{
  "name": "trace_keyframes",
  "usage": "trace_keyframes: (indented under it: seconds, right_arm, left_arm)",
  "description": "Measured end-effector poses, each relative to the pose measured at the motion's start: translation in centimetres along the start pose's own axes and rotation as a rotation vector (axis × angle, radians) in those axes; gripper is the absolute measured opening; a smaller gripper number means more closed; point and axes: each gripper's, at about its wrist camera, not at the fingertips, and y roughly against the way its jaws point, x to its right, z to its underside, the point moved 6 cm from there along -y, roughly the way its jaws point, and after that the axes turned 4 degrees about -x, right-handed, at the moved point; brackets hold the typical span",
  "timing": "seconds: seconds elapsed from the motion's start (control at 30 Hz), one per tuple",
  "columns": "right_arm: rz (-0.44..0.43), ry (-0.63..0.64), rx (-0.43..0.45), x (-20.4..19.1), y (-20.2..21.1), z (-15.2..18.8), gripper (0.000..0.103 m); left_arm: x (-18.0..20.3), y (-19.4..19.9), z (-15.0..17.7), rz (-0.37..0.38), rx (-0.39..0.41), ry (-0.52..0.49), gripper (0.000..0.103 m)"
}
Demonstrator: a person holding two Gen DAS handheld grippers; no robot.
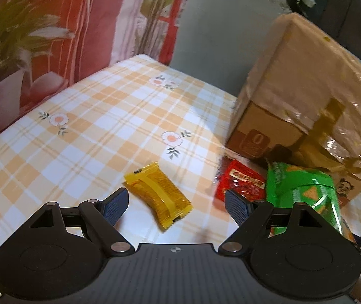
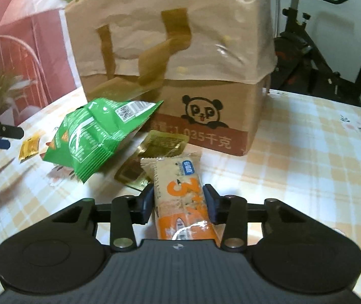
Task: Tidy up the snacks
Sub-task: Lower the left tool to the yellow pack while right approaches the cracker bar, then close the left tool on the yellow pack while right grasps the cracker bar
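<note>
Orange snack bar (image 2: 184, 202): cream-and-orange wrapper with a large orange "3", lying on the checked tablecloth (image 2: 307, 157) in front of the box.
Right gripper (image 2: 179, 204): clamped on the bar, a pad pressed to each side.
Left gripper (image 1: 175, 204): jaws apart, empty, above the yellow packet (image 1: 159, 193).
Green chip bag (image 2: 96, 136): leaning by the box, barcode visible.
Cardboard box (image 2: 205, 116): closed, contents hidden; panda logo, "1.035千克".

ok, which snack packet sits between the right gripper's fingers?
The orange-and-white packet, gripped between the right gripper's pads. The green bag and gold packet lie farther off by the cardboard box, untouched.
</note>
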Motion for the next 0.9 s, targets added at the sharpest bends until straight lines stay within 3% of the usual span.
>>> trace_keyframes:
  seconds: [0.1,0.2,0.37,0.43,0.53,0.6,0.7,0.9]
  right_arm:
    - [0.002,0.011,-0.001,0.0,0.0,-0.1,0.043]
    - [-0.001,0.012,0.000,-0.1,-0.1,-0.1,0.043]
    - [-0.007,0.002,0.003,-0.1,-0.1,0.0,0.043]
    - [-0.009,0.000,0.004,-0.1,-0.1,0.0,0.043]
    - [-0.011,-0.003,0.004,-0.1,-0.1,0.0,0.043]
    - [-0.013,-0.006,0.004,0.0,-0.1,0.0,0.043]
    - [-0.016,-0.012,0.005,-0.1,0.0,0.0,0.043]
    - [-0.016,-0.014,0.006,-0.1,0.0,0.0,0.043]
  left_arm:
    - [-0.2,-1.1,-0.3,-0.044,-0.002,0.039,0.084]
    - [-0.5,-2.4,-0.7,-0.101,-0.018,0.086,0.074]
    - [-0.1,-3.2,-1.1,-0.158,0.000,0.067,0.072]
    - [0.3,-3.3,-1.0,-0.141,0.008,0.042,0.066]
    - [1.7,-3.2,-0.3,-0.068,-0.002,-0.042,0.043]
    - [2.4,-2.9,0.4,-0.045,-0.013,-0.081,0.037]
    - [3.1,-2.1,1.6,-0.013,-0.019,-0.124,0.037]
    - [3.7,-0.8,3.6,-0.046,0.001,-0.204,0.038]
